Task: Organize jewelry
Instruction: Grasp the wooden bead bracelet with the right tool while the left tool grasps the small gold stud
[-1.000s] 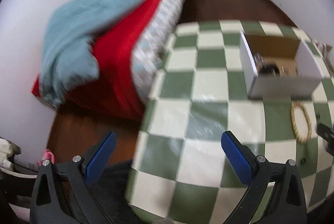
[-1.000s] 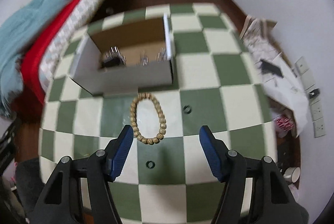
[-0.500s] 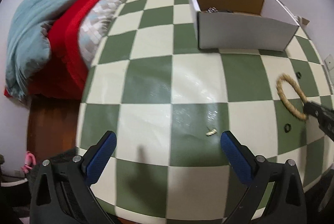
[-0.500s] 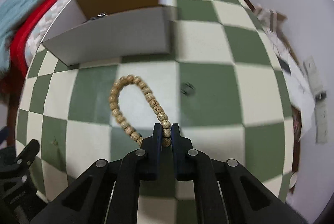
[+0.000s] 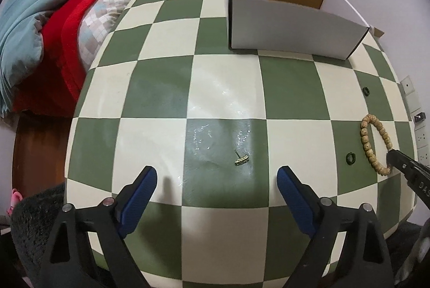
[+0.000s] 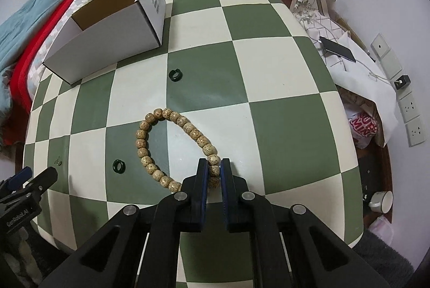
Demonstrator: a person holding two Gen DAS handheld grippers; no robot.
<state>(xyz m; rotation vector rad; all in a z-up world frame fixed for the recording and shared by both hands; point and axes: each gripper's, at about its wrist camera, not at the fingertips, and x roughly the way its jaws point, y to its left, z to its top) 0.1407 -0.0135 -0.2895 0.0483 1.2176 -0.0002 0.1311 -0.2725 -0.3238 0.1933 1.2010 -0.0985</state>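
Observation:
A tan beaded bracelet lies on the green-and-cream checked table. My right gripper is shut on its near beads, low at the table; it also shows in the left wrist view with the bracelet. My left gripper is open and empty above the table's near edge. A small gold pin lies just ahead of it. Two dark green rings lie on the table. A white cardboard box stands open at the far side; its contents are hidden.
A bed with red and blue covers runs along the table's left. Bags, papers and a phone sit to the right by the wall sockets. A mug stands on the floor.
My right gripper closed on the bracelet's near beads and holds them. My left gripper swung from the bed side over the table, bringing the gold pin into view ahead.

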